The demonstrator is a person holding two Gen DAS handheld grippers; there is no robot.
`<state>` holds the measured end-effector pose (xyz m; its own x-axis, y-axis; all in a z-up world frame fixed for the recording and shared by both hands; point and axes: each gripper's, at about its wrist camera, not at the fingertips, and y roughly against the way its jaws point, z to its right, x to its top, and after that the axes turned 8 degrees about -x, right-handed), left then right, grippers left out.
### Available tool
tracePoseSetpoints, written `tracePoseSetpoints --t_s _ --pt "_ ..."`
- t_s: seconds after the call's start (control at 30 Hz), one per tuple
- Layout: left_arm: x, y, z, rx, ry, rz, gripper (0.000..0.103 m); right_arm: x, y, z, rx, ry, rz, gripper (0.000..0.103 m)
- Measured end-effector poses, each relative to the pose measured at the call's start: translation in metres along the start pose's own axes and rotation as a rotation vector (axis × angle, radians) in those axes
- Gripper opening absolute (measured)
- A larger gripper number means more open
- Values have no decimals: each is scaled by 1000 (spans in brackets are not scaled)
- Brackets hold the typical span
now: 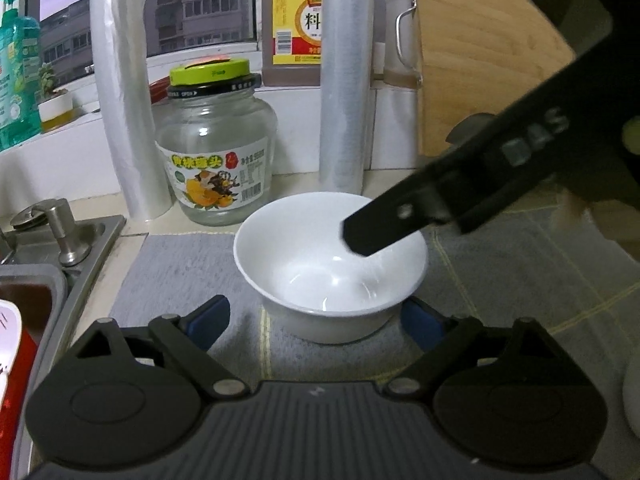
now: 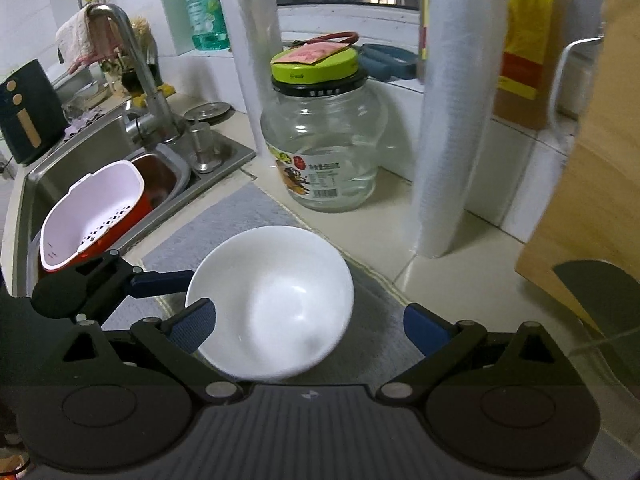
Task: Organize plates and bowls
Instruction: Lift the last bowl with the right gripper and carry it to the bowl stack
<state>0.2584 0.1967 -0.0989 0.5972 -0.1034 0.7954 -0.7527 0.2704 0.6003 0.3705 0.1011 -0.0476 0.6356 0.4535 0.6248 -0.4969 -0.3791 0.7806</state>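
Near the counter's sink-side edge, white bowl [image 1: 331, 258] sits upright on grey mat [image 1: 180, 264]. Left gripper [image 1: 316, 316] spread, straddling its base; right gripper [image 2: 308, 326] spread, one finger inside the rim, probably positioning to grasp.

White bowl [image 1: 331, 264] (empty) upright on grey mat [image 1: 180, 272].

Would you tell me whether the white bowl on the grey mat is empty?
Empty: the white bowl stands upright, its bare glossy inside showing in both views.
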Motion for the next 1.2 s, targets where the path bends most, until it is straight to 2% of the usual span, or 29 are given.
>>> tracePoseSetpoints --t_s 0.07,0.13,0.4,0.6,0.77,1.2 --pt "0 0 -1 -11 0 -1 90 2 -5 1 10 4 -4 94" --pt "1 -1 -1 -20 1 -1 88 5 -12 2 22 5 -17 82" --pt "2 -1 -4 -41 -5 3 87 9 -29 4 37 5 -29 65" --pt "2 -3 -5 -50 -13 6 87 14 -34 5 42 -3 -17 64" --pt "3 -3 -5 -52 -20 8 87 16 -37 5 56 -12 -13 59" --pt "4 -1 -2 -64 -41 16 86 15 -33 1 45 6 -13 59"
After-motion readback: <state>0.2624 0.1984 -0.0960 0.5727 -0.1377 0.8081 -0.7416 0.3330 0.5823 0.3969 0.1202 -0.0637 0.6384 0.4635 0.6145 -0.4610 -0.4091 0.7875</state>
